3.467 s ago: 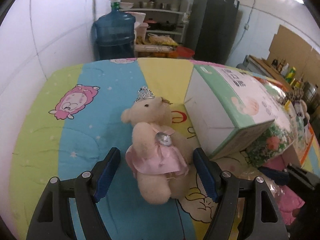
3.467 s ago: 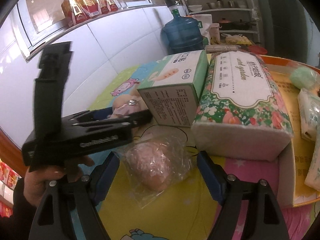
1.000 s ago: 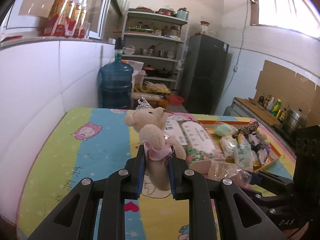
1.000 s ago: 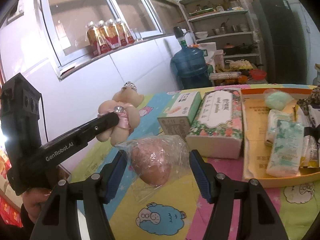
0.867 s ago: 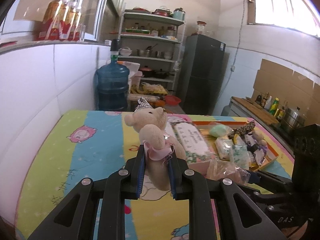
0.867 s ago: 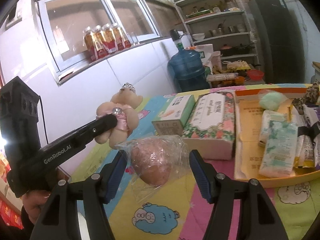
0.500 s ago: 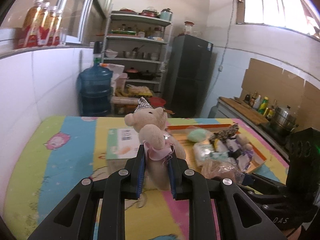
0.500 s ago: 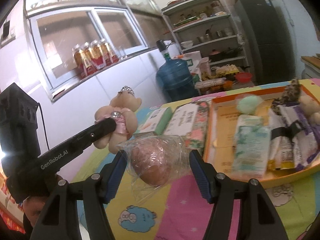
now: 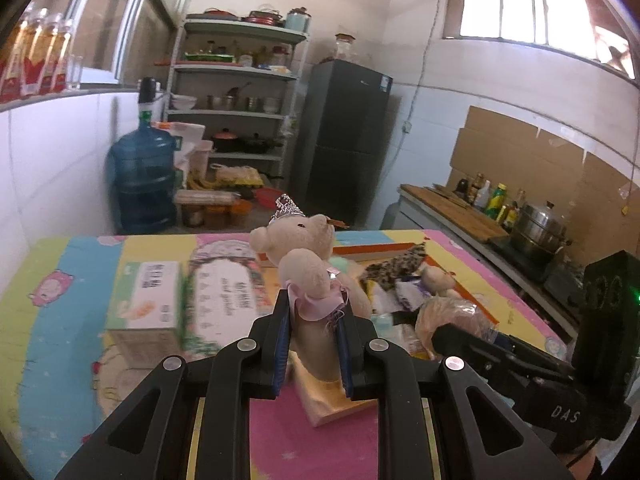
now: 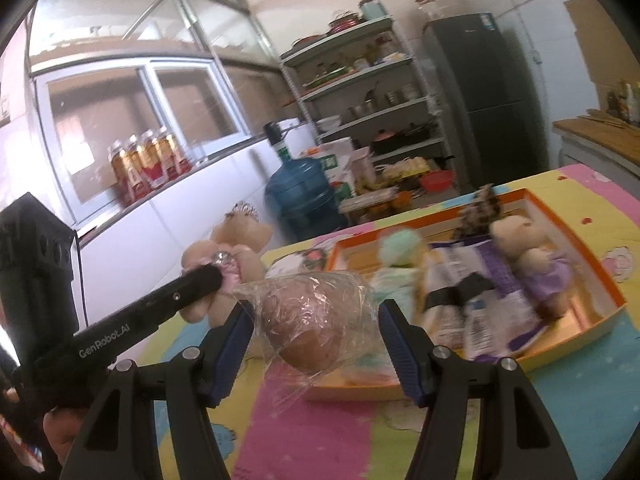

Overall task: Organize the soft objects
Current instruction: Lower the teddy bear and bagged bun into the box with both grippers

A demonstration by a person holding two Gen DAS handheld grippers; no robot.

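Since the earlier frames, both loads have been carried from the tabletop (image 9: 60, 320) toward the orange tray (image 10: 576, 264). The left claw (image 9: 312, 344) is clamped on the teddy bear (image 9: 308, 264); the right claw (image 10: 316, 344) is closed on the bagged soft ball (image 10: 316, 320), above the tray's near edge.

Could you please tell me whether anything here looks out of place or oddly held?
Nothing looks spilled or damaged. The right tongs hold the plastic-wrapped soft item across its loose, crinkled film, which trails below. The left tongs squeeze the crowned bear tightly at its waist.
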